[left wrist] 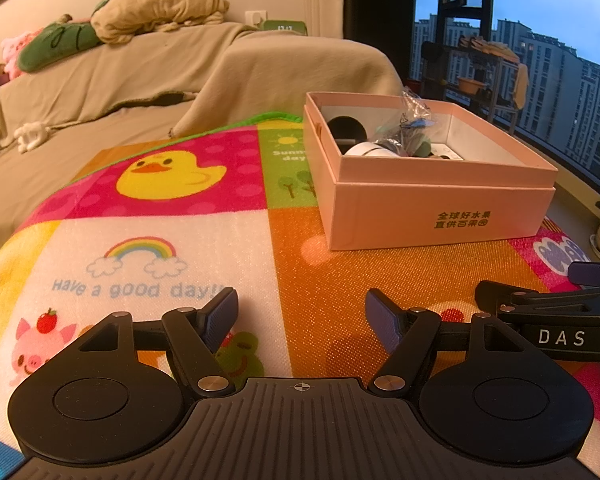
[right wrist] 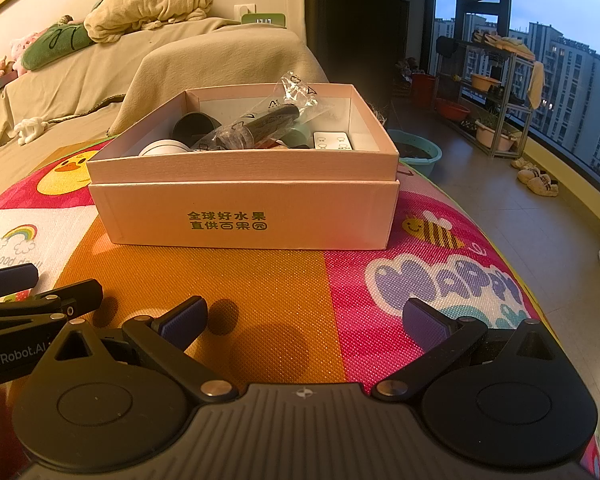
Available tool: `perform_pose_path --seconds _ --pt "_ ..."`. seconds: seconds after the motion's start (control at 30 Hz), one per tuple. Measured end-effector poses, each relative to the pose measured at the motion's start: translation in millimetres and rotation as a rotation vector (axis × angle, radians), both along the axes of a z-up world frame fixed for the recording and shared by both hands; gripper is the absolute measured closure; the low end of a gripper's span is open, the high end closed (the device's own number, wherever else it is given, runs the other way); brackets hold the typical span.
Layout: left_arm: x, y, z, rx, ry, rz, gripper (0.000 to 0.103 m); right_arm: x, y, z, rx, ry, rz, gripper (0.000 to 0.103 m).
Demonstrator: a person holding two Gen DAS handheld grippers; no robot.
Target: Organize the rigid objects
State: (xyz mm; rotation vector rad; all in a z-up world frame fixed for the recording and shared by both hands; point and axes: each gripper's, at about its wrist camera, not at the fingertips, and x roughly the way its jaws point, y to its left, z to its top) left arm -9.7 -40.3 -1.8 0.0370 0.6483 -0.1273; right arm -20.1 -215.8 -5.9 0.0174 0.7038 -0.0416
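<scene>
Left gripper (left wrist: 302, 312) empty; pink box (left wrist: 440, 204) beyond.

Warm, yellowish indoor light colours both views, while the window (right wrist: 560, 60) to the right of the tools shows a cool blue dusk sky. Soft shadows lie on the mat (right wrist: 260, 300) just ahead of the right gripper (right wrist: 306, 316). Fisheye distortion bends the edges and darkens the corners. Near parts look sharp; the distant sofa (left wrist: 140, 72) is slightly soft.
</scene>
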Motion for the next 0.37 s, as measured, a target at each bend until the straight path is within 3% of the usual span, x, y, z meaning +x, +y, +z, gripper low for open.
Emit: perform_pose_path --seconds 0.37 --pt "-0.8 -2.5 -0.5 0.009 -0.003 0.000 0.027 -0.3 -0.1 -0.2 -0.002 0.000 0.000 0.000"
